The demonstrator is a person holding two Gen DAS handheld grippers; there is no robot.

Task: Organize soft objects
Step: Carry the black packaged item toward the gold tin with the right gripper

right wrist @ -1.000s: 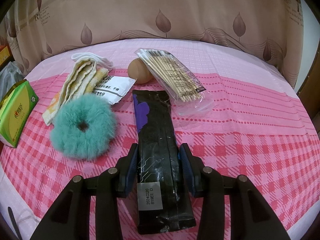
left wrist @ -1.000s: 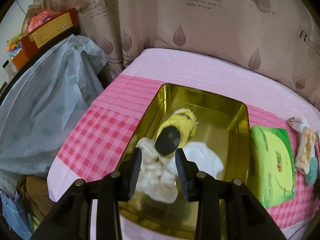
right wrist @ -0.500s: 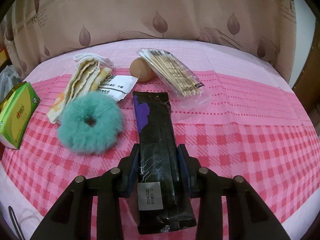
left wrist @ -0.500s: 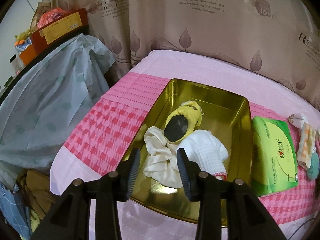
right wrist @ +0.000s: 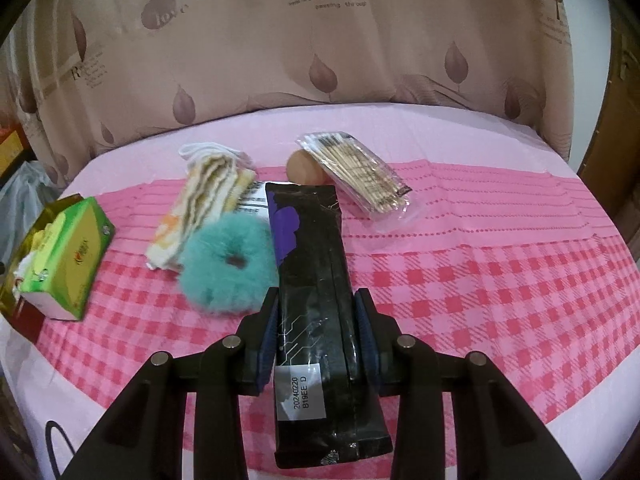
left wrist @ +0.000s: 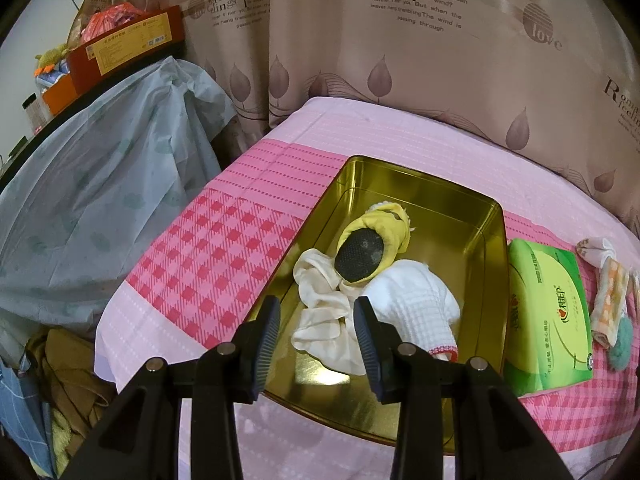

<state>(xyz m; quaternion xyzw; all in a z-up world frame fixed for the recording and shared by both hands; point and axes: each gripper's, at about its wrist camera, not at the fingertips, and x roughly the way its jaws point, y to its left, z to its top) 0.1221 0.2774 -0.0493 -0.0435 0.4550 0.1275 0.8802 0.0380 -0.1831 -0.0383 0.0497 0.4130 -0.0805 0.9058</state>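
A gold tin [left wrist: 496, 216] on the pink checked cloth holds a yellow cloth wrapped round a black pad [left wrist: 384, 228], a cream cloth [left wrist: 316, 280] and a white waffle cloth [left wrist: 416, 300]. My left gripper [left wrist: 316, 308] hangs open above the tin's near end with nothing between its fingers. In the right wrist view my right gripper [right wrist: 316, 312] is shut on a long black packet [right wrist: 312, 260], its pads pressing both long sides. The packet is raised off the cloth and covers part of a fluffy teal scrunchie [right wrist: 224, 268]. A folded striped towel [right wrist: 208, 196] lies behind the scrunchie.
A green tissue pack [left wrist: 548, 312] lies right of the tin. Behind the packet are a white sachet [right wrist: 252, 200], a brown egg-shaped thing [right wrist: 304, 168] and a clear bag of sticks [right wrist: 360, 172]. A curtain backs the table; grey sheeting [left wrist: 100, 200] covers furniture on the left.
The right gripper closed onto the black packet and lifted it, so the packet now overlaps the scrunchie. The left gripper drew back from the cloths in the tin, staying open.
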